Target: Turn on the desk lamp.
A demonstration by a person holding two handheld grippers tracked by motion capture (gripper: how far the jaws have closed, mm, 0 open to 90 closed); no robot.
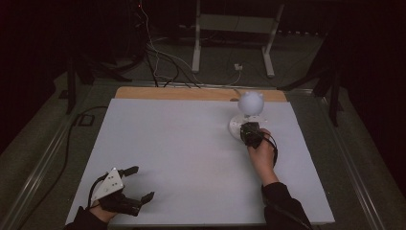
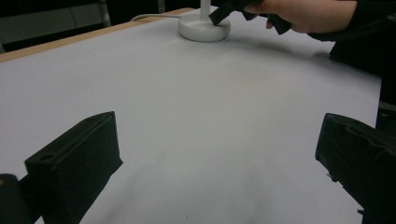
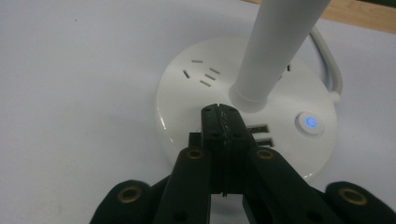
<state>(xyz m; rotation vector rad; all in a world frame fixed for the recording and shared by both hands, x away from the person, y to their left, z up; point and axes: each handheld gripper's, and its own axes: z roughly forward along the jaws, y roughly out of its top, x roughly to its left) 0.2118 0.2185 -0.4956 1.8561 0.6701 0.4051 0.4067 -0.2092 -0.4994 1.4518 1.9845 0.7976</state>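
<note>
Right gripper view adds lamp base (image 3: pixel 196 93) w/ lit blue button (image 3: pixel 309 122).

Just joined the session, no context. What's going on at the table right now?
A person works a white desk lamp at the far right of the white table. The right hand-held gripper, jaws shut, has its tip over the lamp's round base, beside the stem and the USB ports. The power button glows blue to its side. The left hand-held gripper sits open at the near left corner, holding nothing.
</note>
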